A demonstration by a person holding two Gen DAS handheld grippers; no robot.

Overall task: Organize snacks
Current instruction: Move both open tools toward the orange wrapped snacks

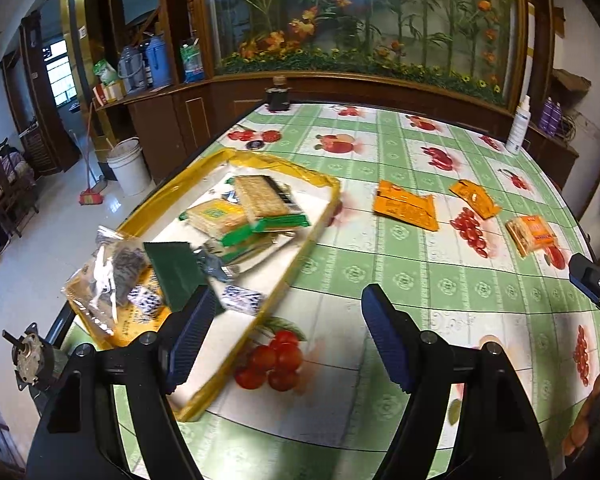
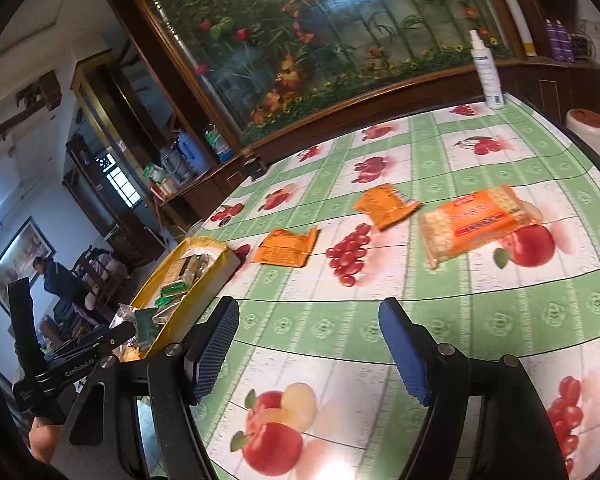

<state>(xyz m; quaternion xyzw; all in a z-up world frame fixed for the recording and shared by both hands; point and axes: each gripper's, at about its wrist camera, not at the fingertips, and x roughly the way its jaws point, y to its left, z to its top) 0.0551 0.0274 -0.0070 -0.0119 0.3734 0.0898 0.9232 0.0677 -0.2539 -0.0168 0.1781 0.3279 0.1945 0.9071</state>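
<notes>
A yellow-rimmed tray (image 1: 324, 216) at the table's left edge holds several snack packs: green-wrapped crackers (image 1: 256, 204), a dark green packet (image 1: 172, 272) and a clear bag (image 1: 108, 276). On the fruit-print cloth lie two orange packets (image 1: 406, 206) (image 1: 476, 198) and an orange cracker pack (image 1: 532, 234). My left gripper (image 1: 288, 320) is open and empty, hanging above the tray's right rim. My right gripper (image 2: 308, 344) is open and empty over bare cloth; the orange cracker pack (image 2: 476, 222) and both orange packets (image 2: 288, 246) (image 2: 386, 204) lie beyond it, and the tray (image 2: 220, 268) lies to its left.
A white spray bottle (image 1: 518, 126) (image 2: 488, 72) stands at the far right table edge and a small dark bottle (image 1: 278, 94) at the far edge. Wooden cabinets and a flower mural back the table. A white bucket (image 1: 128, 164) stands on the floor at left. A person (image 2: 60, 284) stands far left.
</notes>
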